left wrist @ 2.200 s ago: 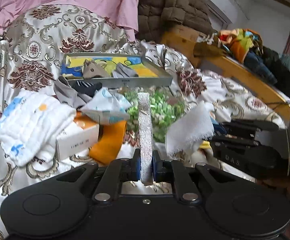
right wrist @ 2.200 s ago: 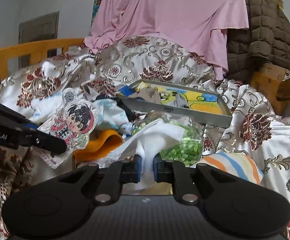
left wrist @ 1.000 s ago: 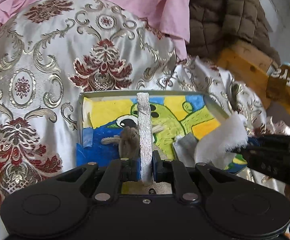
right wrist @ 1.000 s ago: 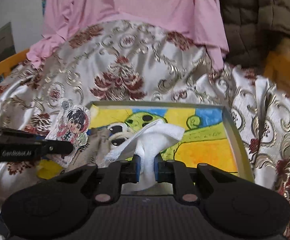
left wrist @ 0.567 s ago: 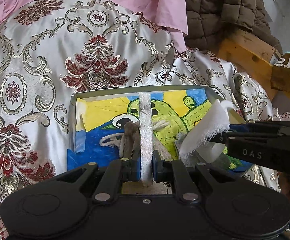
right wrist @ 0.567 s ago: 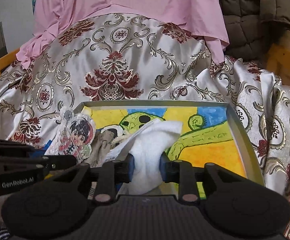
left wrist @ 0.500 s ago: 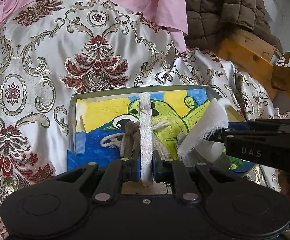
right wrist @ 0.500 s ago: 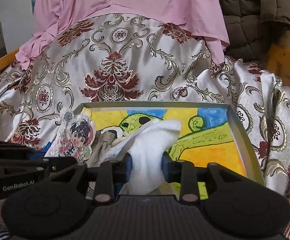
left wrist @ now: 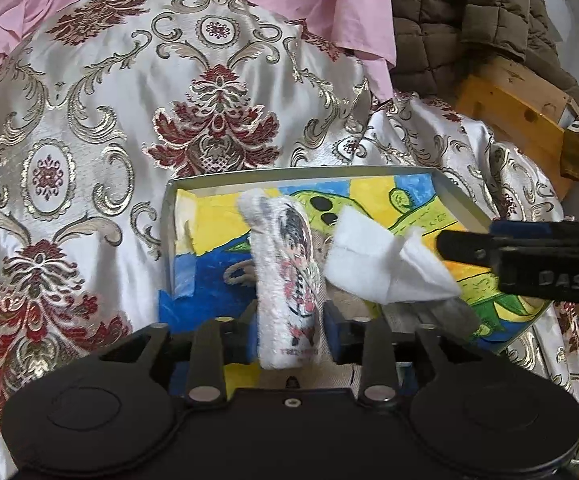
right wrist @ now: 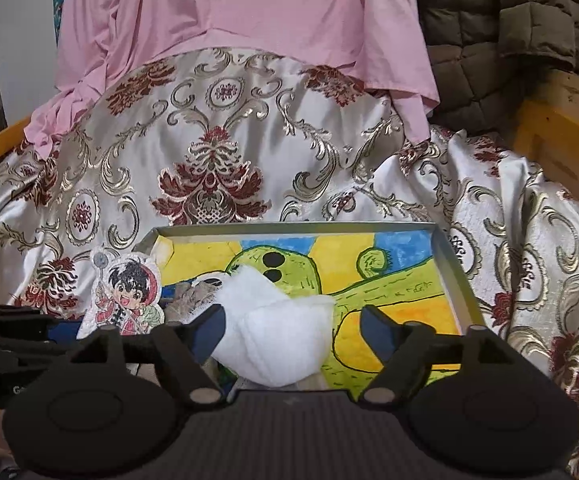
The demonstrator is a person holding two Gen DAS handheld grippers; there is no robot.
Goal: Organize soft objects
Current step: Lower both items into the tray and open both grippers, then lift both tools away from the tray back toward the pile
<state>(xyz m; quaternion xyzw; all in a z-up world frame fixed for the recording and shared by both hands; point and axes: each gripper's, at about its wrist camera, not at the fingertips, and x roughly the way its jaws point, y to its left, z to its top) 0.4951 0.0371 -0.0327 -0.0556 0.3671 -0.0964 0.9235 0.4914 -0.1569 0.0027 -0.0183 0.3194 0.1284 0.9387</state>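
While both grippers' jaws have just been opening over the shallow grey tray with a painted yellow-green base, which lies on the gold-and-red patterned satin bedcover, the left gripper stands released around the flat plush cartoon-figure pillow, and the right gripper stands released, the crumpled white cloth loose between its pads

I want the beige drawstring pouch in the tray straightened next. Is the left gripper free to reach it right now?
Probably not yet. The left gripper has just been opening, but the cartoon plush is between its jaws, right before the drawstring pouch.

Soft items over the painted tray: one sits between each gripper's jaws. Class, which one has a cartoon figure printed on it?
The plush character pad between the left gripper's jaws; the white cloth at the right gripper is plain.
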